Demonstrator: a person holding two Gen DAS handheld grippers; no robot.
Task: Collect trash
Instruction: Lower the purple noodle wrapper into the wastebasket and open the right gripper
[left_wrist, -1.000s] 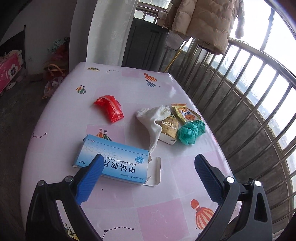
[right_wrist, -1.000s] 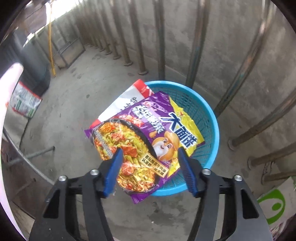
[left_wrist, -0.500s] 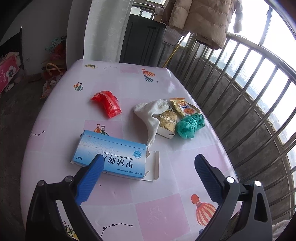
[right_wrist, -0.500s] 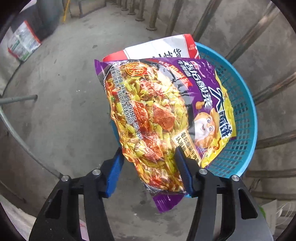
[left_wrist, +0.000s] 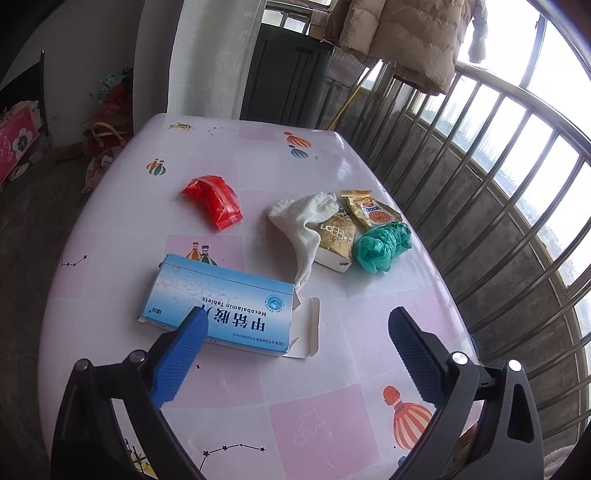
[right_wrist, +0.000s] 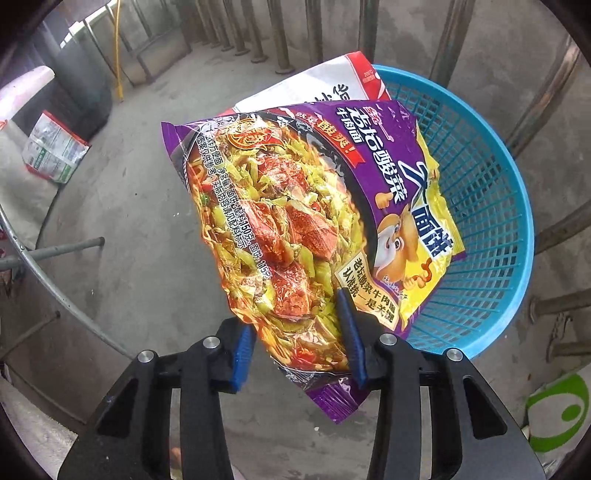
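Note:
My right gripper points down over a blue mesh basket on the concrete floor. A purple and yellow noodle packet sticks out over the basket's rim, on top of a white and red packet. The jaws are closing, and both pads press on the noodle packet's lower end. My left gripper hangs open above a pink table, empty, just over a blue tablet box. Farther back lie a red wrapper, a white cloth, a gold packet, a snack packet and a crumpled green bag.
A metal railing runs along the table's right side, with a coat hung above it and a dark cabinet behind. On the floor near the basket lie a printed bag and a green and white bag.
My right gripper has sunk toward the basket and its jaws have narrowed onto the noodle packet. The left gripper has kept still.

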